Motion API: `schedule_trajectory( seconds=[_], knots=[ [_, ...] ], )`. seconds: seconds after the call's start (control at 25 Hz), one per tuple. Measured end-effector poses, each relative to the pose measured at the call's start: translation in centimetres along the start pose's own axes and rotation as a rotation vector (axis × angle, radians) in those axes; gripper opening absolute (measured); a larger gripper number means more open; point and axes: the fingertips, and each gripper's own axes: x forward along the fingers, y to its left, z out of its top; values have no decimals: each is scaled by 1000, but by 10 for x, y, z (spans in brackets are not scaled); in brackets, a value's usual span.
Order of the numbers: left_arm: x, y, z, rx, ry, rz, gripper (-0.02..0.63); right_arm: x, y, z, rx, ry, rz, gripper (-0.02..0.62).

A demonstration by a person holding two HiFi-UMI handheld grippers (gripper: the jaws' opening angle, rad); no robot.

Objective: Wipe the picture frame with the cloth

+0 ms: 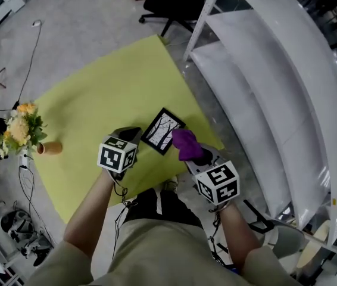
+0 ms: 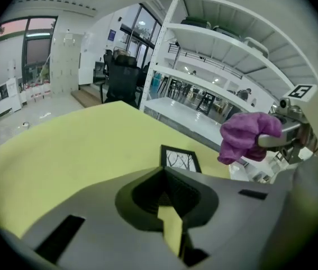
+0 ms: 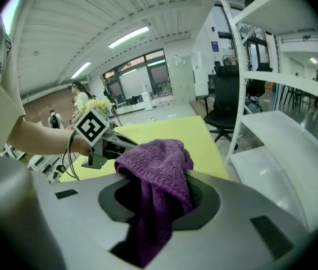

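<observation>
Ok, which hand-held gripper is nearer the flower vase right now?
Left. The left hand-held gripper is between the vase and the picture frame; the right hand-held gripper, holding the cloth, is beyond the frame.

1. The picture frame [image 1: 163, 130] lies on the counter [image 1: 97, 94], towards its 4 o'clock edge.
2. The left gripper [image 1: 129, 134] sits just beside the frame, at its 8 o'clock.
3. The cloth [image 1: 184, 143] is between the fingers of the right gripper [image 1: 196, 154], at the frame's 4 o'clock corner.
4. The flowers [image 1: 21, 128] stand at the counter's 9 o'clock edge, well apart from the frame.
5. The shelf rack [image 1: 264, 70] stands beyond the counter at 3 o'clock, and the chair [image 1: 174, 2] at 12 o'clock.
</observation>
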Motion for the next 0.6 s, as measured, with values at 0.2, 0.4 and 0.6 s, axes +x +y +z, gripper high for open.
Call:
schedule_trajectory(
  seconds=[0.2,0.4,0.6],
  knots=[
    [-45,-19,64,66,-127,20,8,-38,-4,55,-31,-133,-41,115],
    [-103,-40,127,150,-276,58,8,-84,-3,114,-71,-287,-82,115],
    [-168,-64,185,245,-434,97,8,-138,5,173,-127,-455,-125,115]
  ],
)
